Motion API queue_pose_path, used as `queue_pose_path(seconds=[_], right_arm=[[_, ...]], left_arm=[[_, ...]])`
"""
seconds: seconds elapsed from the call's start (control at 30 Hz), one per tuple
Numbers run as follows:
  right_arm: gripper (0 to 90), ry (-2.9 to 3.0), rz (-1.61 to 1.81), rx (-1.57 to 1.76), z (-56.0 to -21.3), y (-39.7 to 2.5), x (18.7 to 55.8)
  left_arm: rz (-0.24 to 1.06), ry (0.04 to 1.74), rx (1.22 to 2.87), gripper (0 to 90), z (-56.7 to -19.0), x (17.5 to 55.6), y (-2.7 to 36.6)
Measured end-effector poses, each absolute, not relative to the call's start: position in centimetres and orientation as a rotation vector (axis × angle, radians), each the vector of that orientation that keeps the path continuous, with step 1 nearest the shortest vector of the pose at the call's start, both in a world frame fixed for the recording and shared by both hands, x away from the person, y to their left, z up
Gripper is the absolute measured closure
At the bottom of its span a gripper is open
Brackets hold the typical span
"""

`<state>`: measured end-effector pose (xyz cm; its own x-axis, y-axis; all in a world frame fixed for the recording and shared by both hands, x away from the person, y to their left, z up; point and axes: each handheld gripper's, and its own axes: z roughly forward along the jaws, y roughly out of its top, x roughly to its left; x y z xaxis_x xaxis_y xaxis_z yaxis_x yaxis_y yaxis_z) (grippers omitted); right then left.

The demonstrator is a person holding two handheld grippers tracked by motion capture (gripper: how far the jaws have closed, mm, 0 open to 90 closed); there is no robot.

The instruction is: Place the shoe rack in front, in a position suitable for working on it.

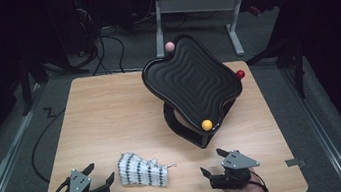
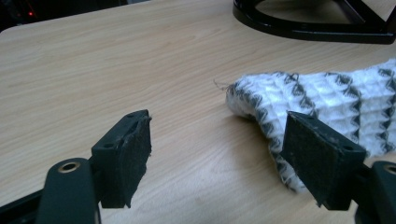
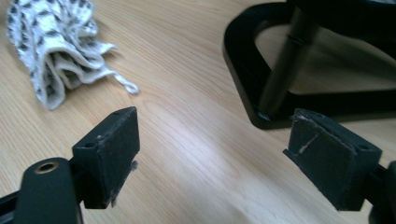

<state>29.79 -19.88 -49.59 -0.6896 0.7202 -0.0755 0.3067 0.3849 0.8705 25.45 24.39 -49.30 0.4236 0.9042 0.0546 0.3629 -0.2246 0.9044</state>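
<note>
Resting low on the tabletop (image 1: 110, 109), both tools sit at the near edge with the cloth (image 1: 142, 170) between them. The left hand-held gripper (image 1: 99, 174) has its jaws spread wide and holds nothing; the right hand-held gripper (image 1: 213, 163) is likewise spread and empty.

Cloth: a white knitted piece with a dark check pattern, crumpled into a loose bundle, lying flat on the tabletop. Its long axis runs roughly side to side, from one hand-held gripper toward the other, tilted slightly toward the near edge on the right end.

Relation to left hand-held gripper: the cloth lies just beside it, ahead and to its right. In the left gripper view the cloth's (image 2: 327, 107) rounded end reaches in behind the right-hand pad (image 2: 317, 158), apart from the other pad; no contact can be confirmed.

Relation to right hand-held gripper: the cloth (image 3: 51, 51) lies ahead and well to its left, clearly farther off, with a loose thread trailing toward it. Directly ahead of this tool stands the base of the black tilted tray stand (image 3: 280, 84).

Judgement: the left hand-held gripper is the nearer one; a short advance to the right would put the cloth's end between its jaws.
</note>
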Motion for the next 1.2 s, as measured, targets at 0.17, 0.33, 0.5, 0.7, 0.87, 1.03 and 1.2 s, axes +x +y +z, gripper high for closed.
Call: queue_pose_path(seconds=[0.17,0.33,0.5,0.7,0.87,1.03,1.2], right_arm=[[15.2,2.221,1.281,0.967,-50.0,-21.2,29.6],[13.9,2.26,1.257,0.989,-50.5,-21.5,29.6],[10.4,2.278,1.233,0.985,-50.7,-21.4,29.4],[7.7,2.308,1.201,0.981,-50.8,-21.4,29.4],[3.0,2.31,1.186,0.899,-50.5,-20.8,29.1],[3.4,2.323,1.12,0.847,-50.3,-19.5,28.6],[3.6,2.337,1.127,0.8,-49.5,-17.8,28.2]], left_arm=[[0.737,1.082,1.793,24.4,-49.2,26.5,23.7],[0.737,1.068,1.797,24.3,-49.2,26.7,23.4],[0.729,1.065,1.798,23.9,-49.3,26.9,23.3],[0.709,1.046,1.807,23.9,-49.3,26.9,22.9],[0.731,1.03,1.787,21.7,-49.0,26.7,23.0],[0.702,1.046,1.803,20.1,-48.7,26.8,23.0],[0.642,1.041,1.8,16.2,-48.6,26.9,22.6]])
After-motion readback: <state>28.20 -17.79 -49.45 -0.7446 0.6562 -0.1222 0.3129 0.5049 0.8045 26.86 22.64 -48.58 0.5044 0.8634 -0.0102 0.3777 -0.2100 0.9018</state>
